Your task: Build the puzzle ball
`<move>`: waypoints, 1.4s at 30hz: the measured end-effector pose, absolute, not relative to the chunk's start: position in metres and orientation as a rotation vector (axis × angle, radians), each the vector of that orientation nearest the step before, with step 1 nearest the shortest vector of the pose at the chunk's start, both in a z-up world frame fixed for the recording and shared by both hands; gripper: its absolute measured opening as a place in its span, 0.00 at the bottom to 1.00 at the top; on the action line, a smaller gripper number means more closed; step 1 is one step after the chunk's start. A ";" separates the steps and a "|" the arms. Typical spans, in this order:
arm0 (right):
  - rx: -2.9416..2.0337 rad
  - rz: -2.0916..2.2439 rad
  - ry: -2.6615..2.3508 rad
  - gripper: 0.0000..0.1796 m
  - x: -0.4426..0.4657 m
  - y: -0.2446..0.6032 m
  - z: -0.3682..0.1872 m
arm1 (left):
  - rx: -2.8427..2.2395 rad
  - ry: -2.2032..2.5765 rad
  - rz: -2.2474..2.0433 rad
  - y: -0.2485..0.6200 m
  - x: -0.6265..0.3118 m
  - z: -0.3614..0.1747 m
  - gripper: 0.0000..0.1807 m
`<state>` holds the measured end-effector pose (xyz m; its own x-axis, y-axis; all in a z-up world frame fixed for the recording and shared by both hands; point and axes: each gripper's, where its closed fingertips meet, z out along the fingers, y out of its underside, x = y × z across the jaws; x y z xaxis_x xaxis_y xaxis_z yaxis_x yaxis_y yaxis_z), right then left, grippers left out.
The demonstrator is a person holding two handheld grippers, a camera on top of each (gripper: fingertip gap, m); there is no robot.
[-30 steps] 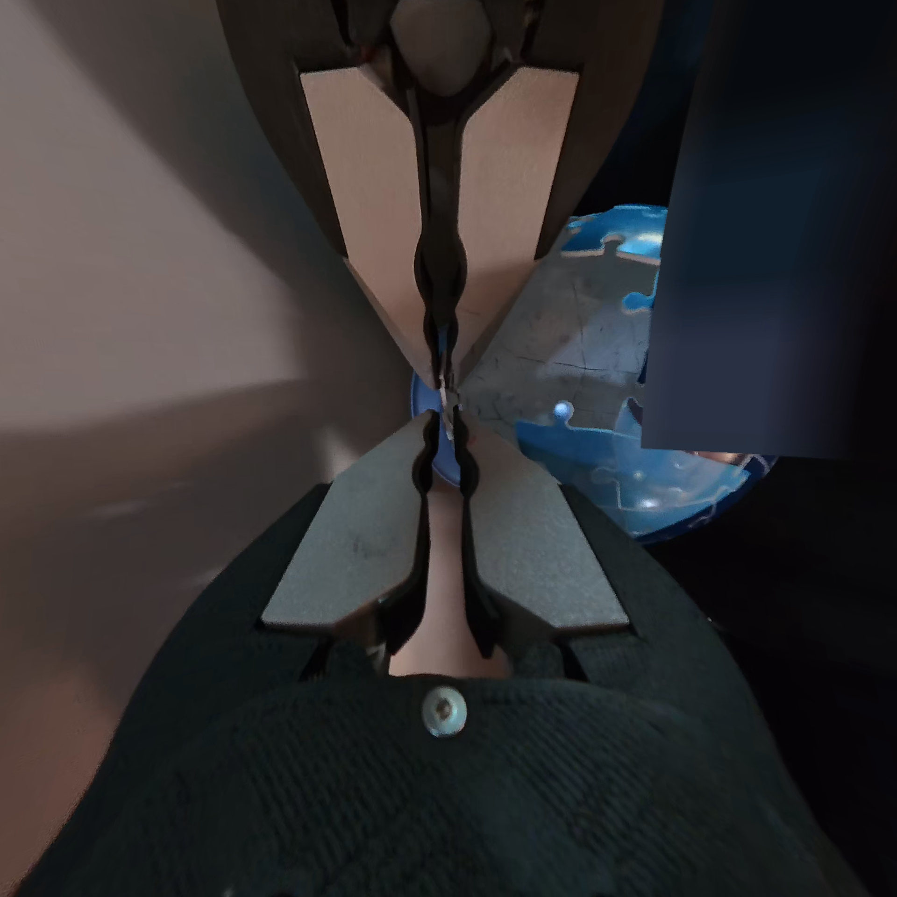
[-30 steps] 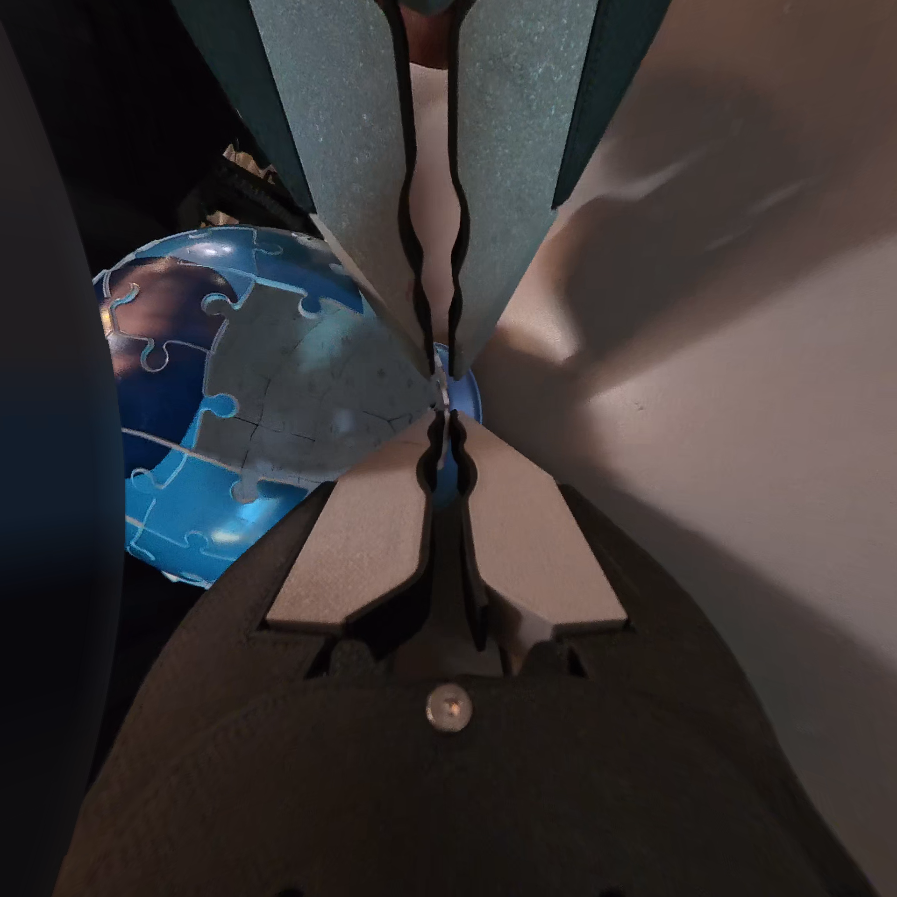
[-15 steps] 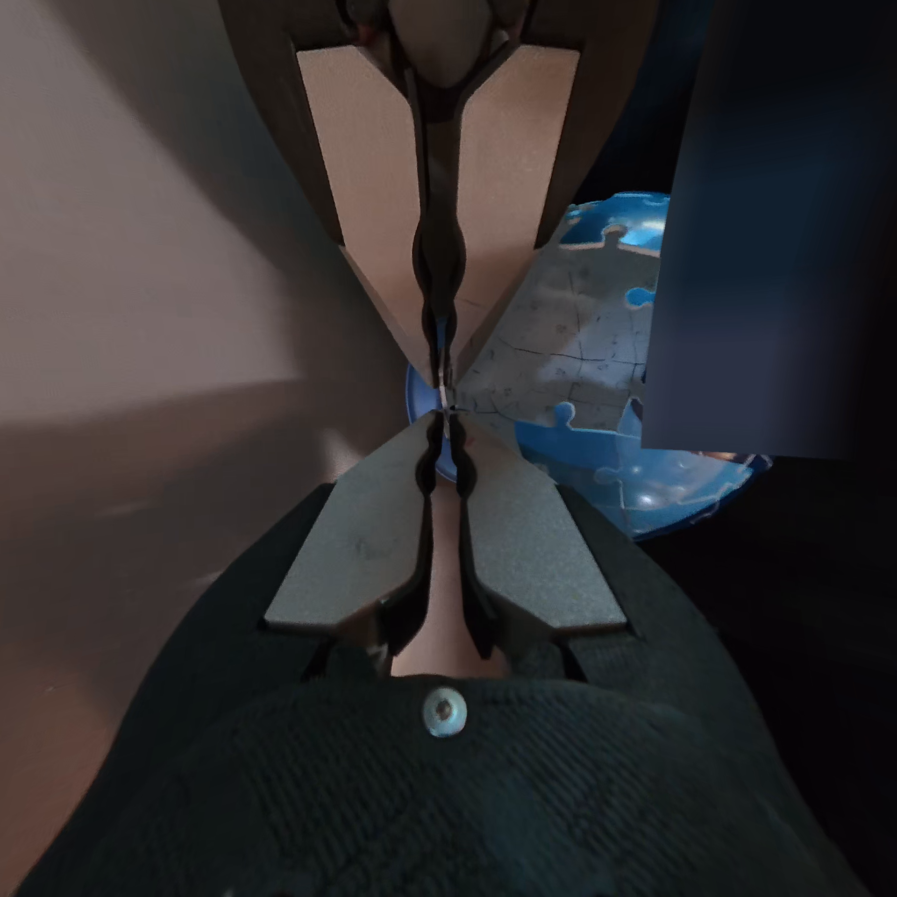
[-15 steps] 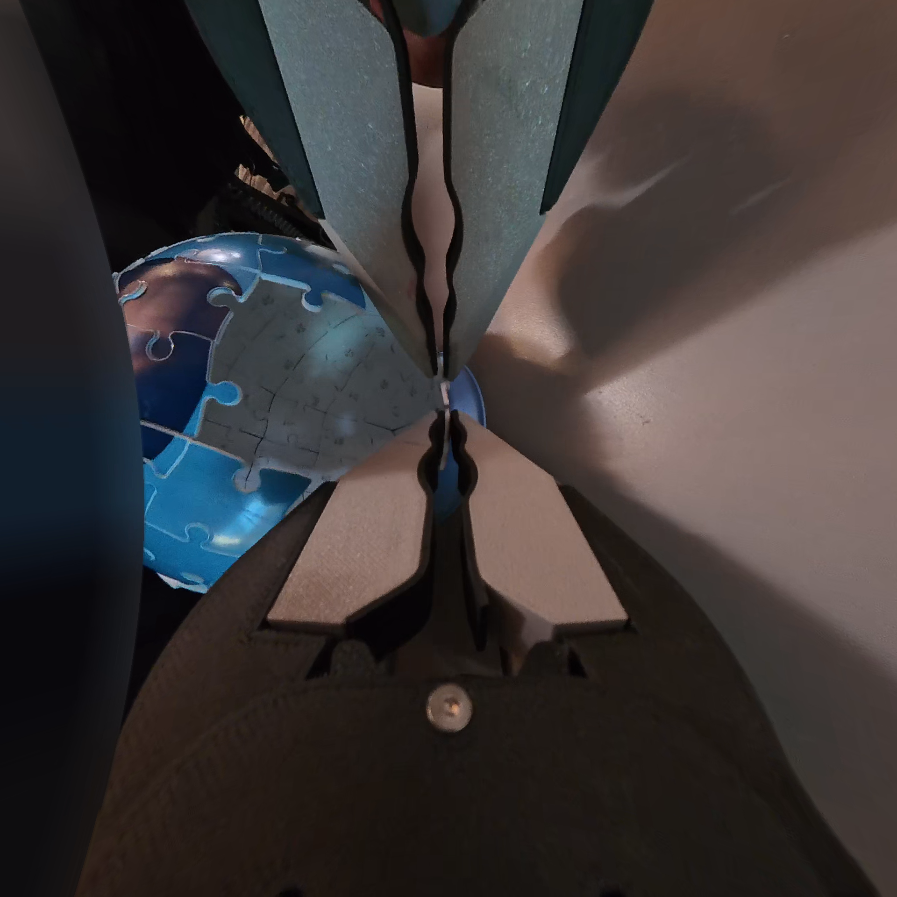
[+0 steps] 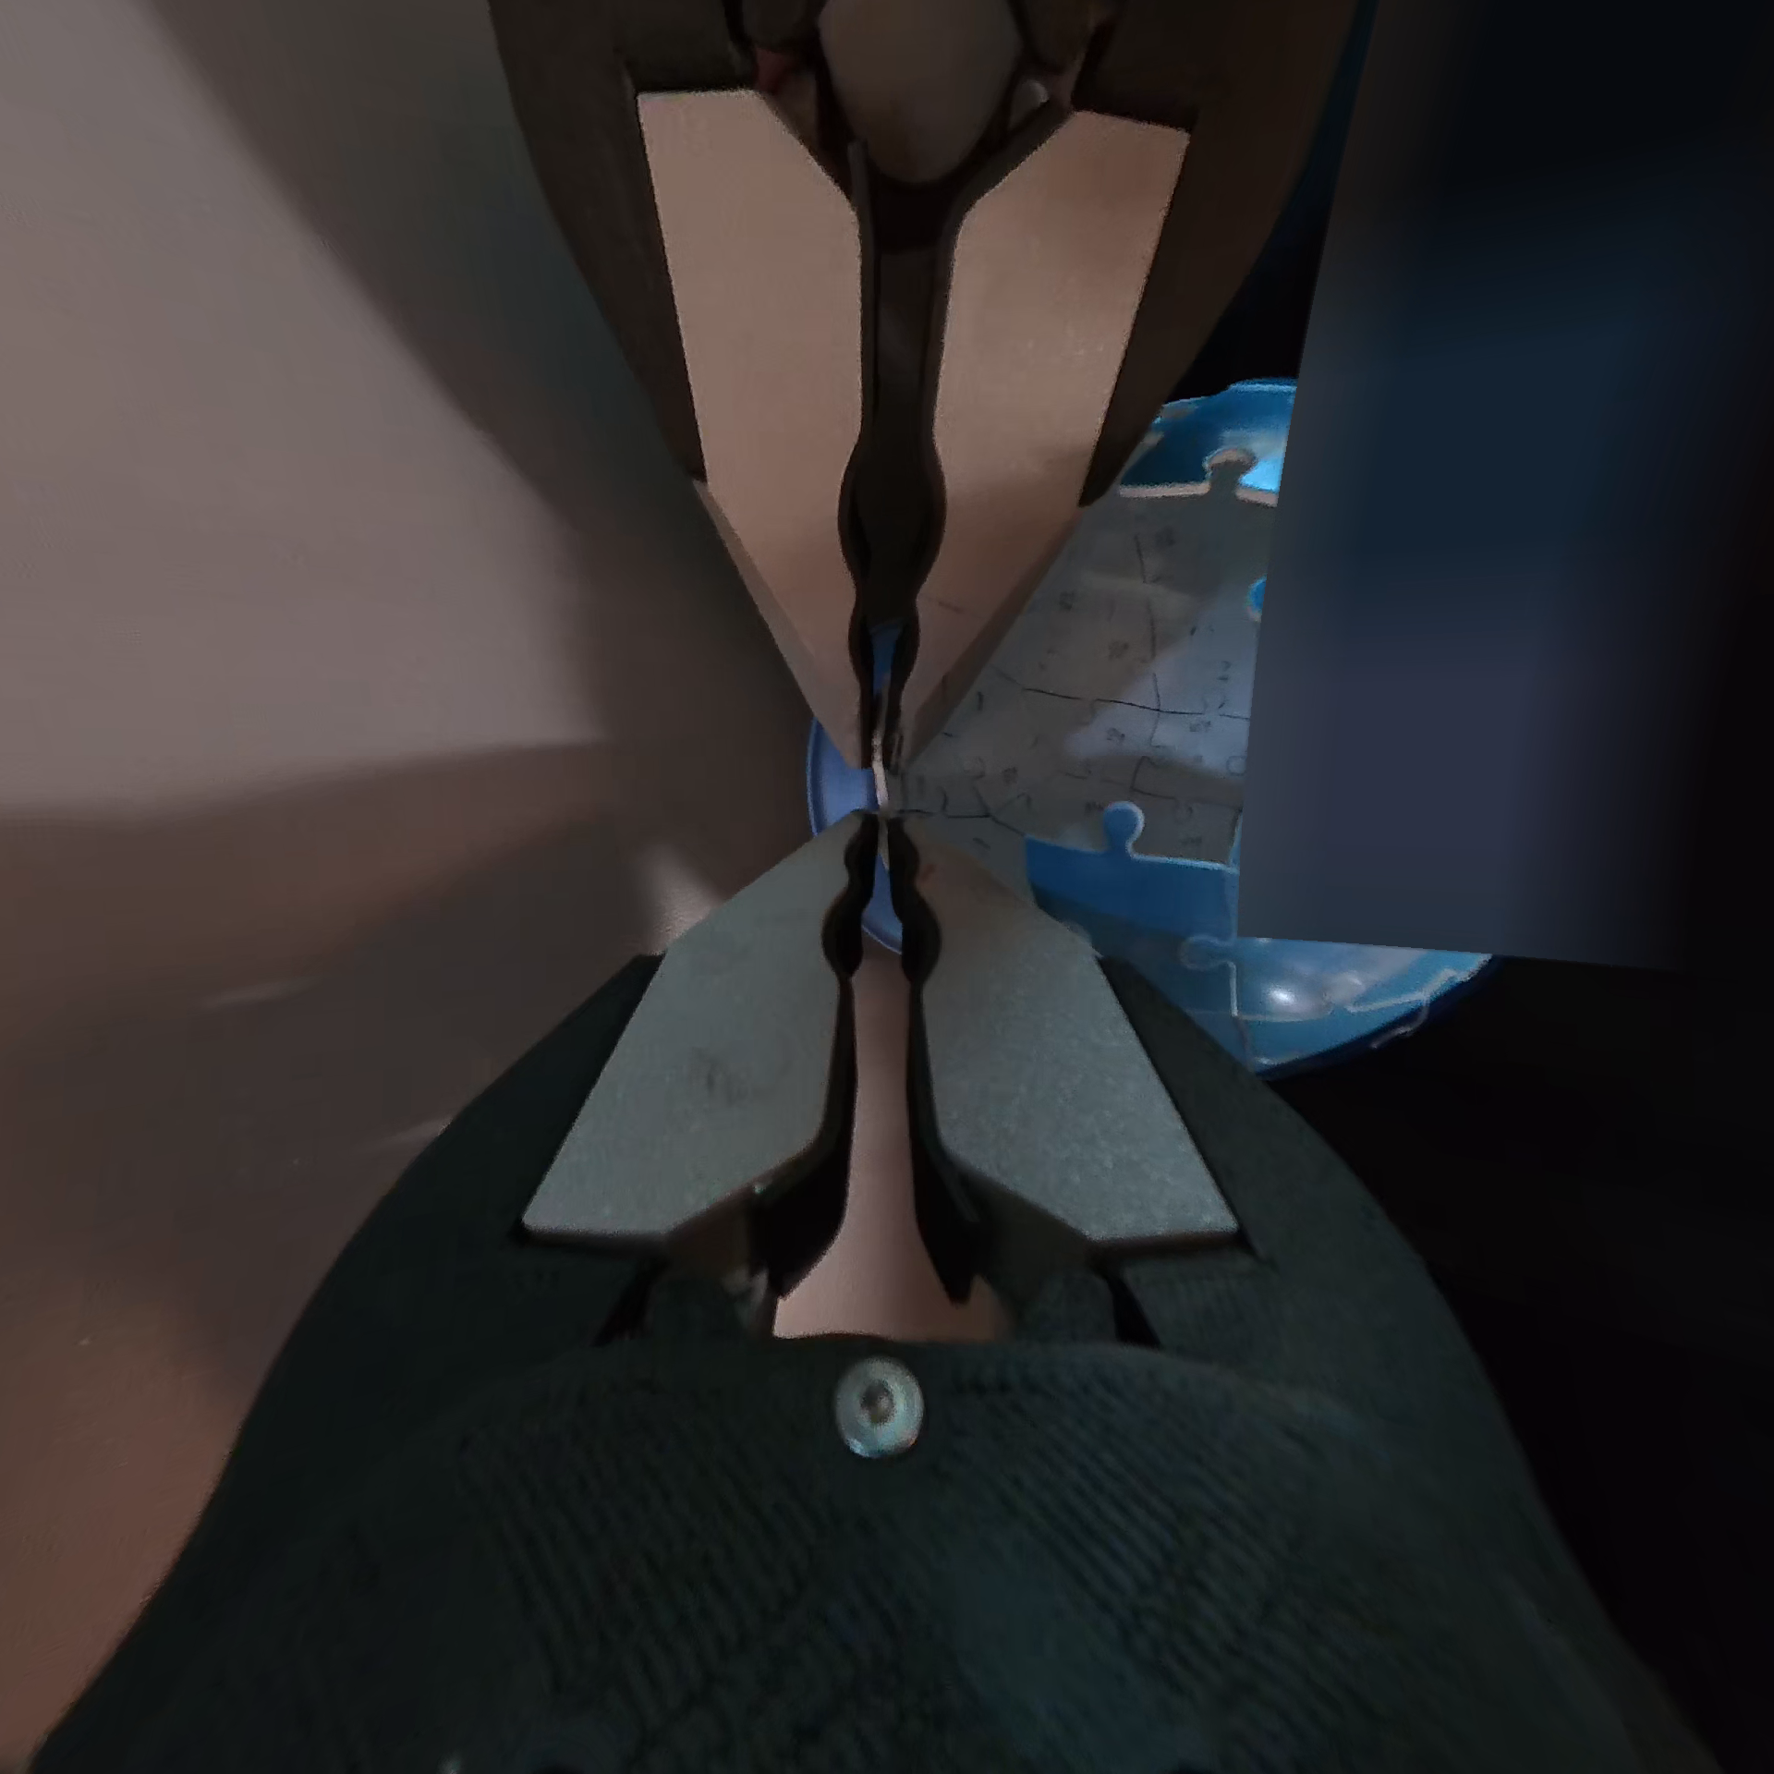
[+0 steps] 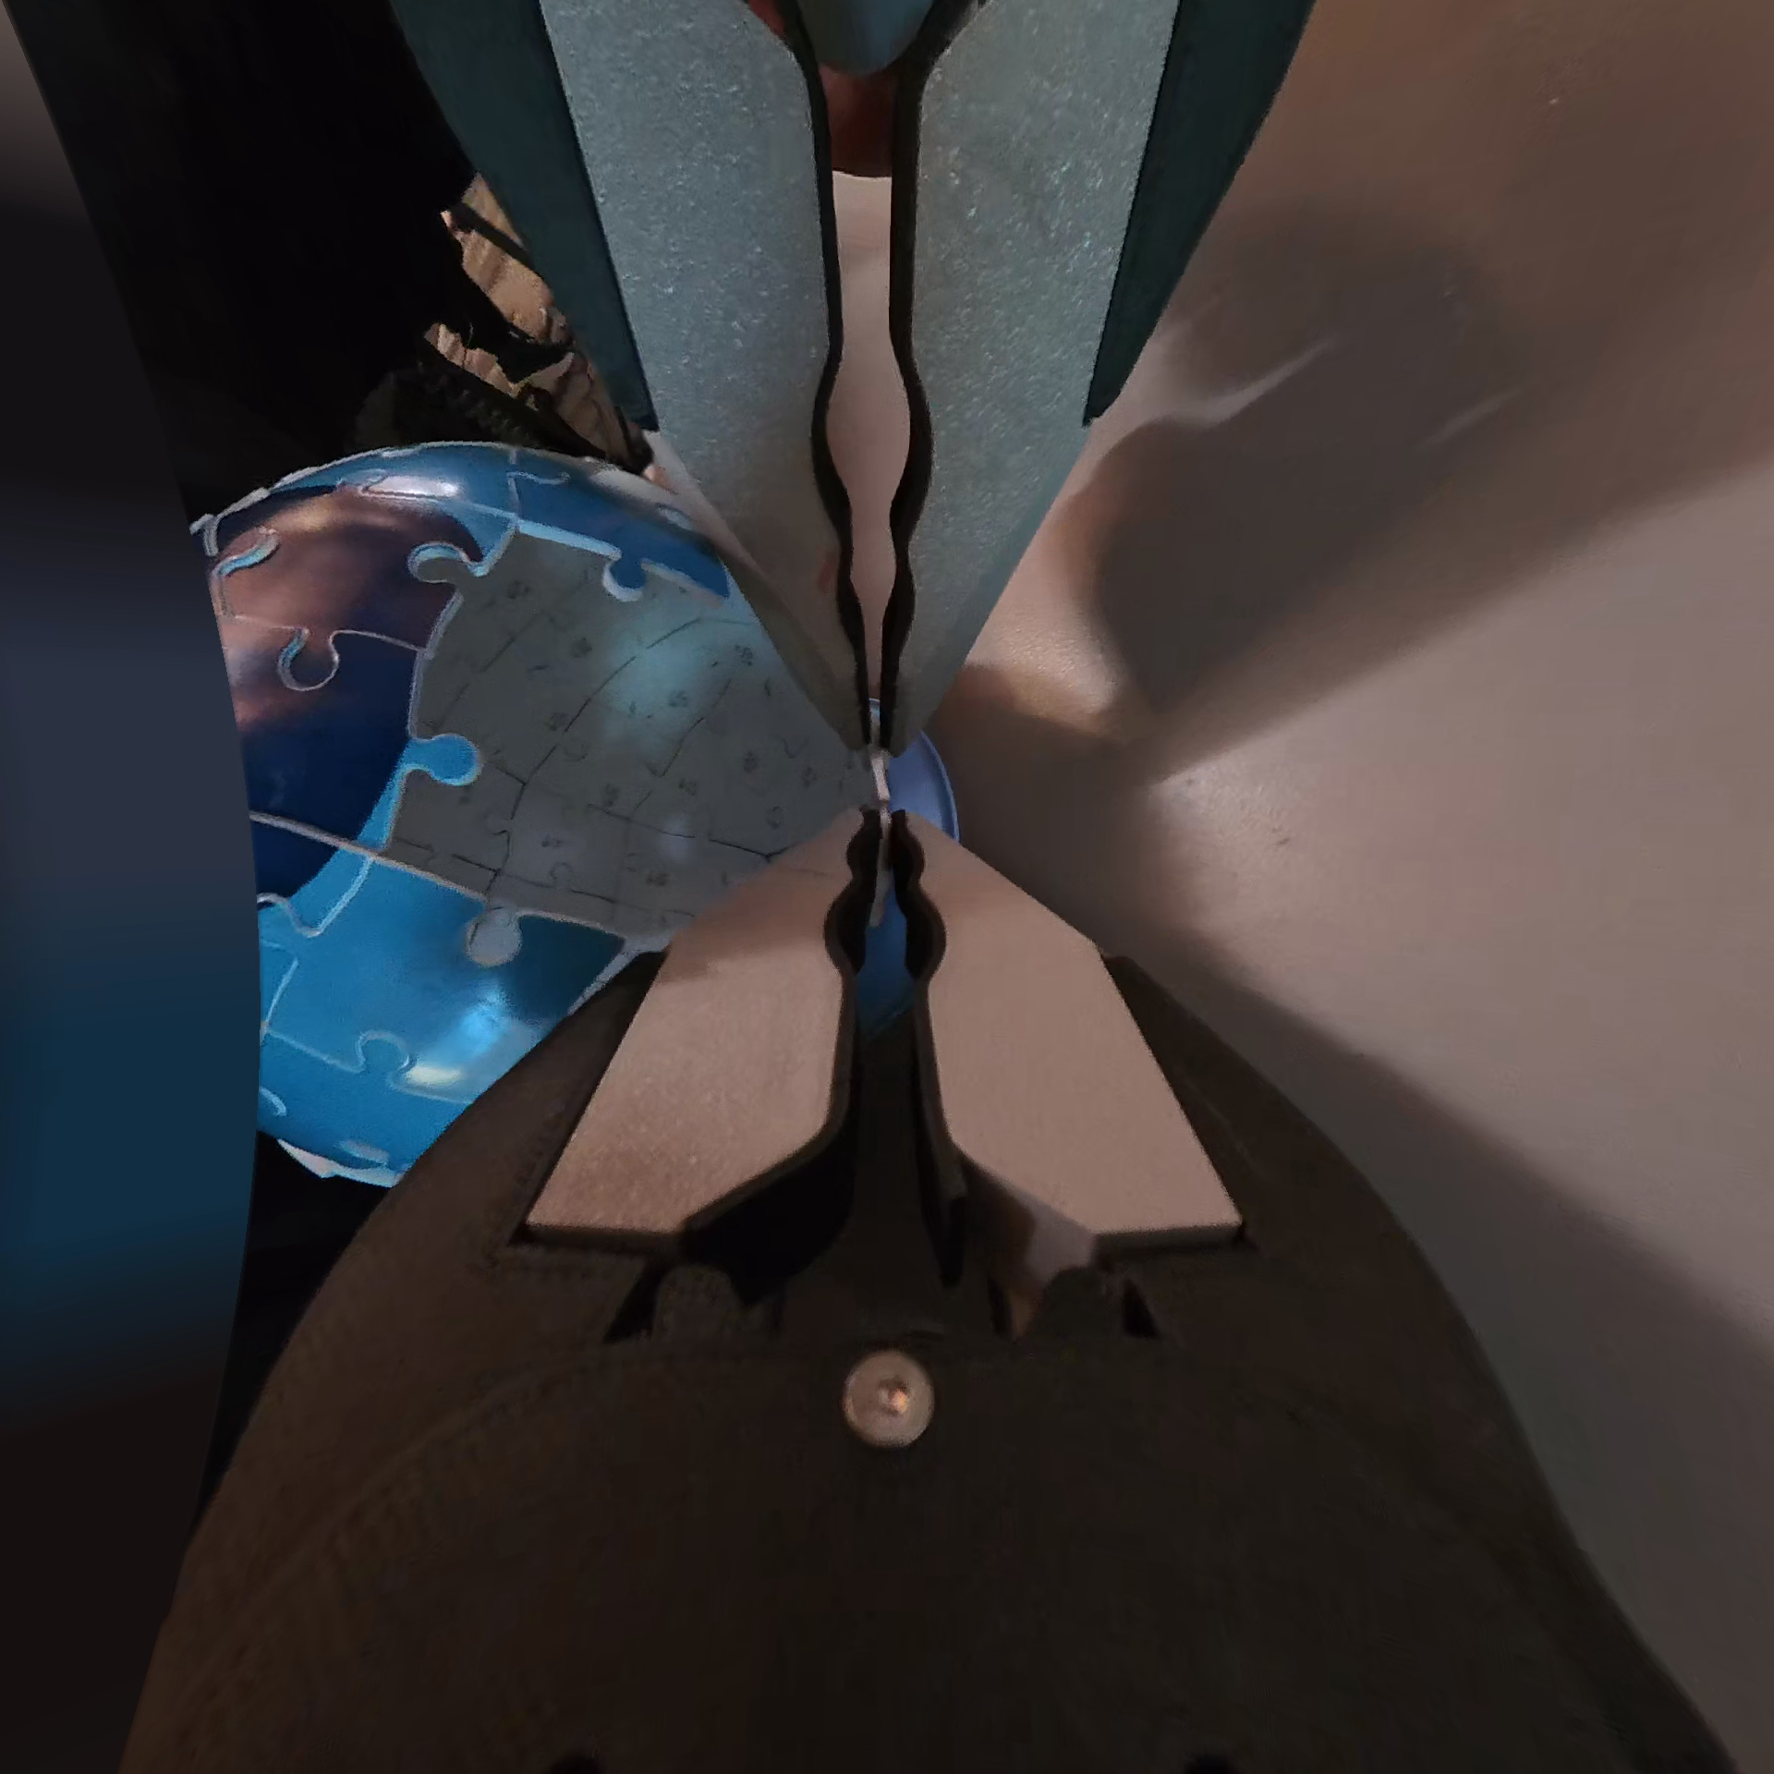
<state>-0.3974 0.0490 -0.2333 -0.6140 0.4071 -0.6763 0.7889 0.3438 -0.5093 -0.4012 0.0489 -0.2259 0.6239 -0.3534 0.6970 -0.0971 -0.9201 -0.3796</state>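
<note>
Since the earlier frame the puzzle ball (image 6: 538, 768) is seen turned slightly, its thin rim pinched tip-to-tip by both left gripper (image 5: 878, 816) and right gripper (image 6: 878, 816) above the bench (image 6: 1392, 864); light, rigid, slippery curved pieces are judged liable to pop apart, so edge holds suit.

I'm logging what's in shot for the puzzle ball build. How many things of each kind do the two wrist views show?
Tongs: 2, the left tongs and the right tongs, tip to tip, both shut on the rim of the ball
Puzzle ball, part built, blue outside and grey inside: 1
Table: 1
Total: 4
</note>
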 end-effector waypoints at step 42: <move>1.047 -1.184 2.199 0.00 -0.394 0.050 -0.234 | -2.617 0.378 -1.260 0.055 -0.397 -0.225 0.01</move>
<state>-0.3943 0.0505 -0.2338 -0.6223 0.4150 -0.6637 0.7825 0.3504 -0.5147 -0.3969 0.0551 -0.2251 0.6011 -0.3192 0.7327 -0.1374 -0.9444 -0.2988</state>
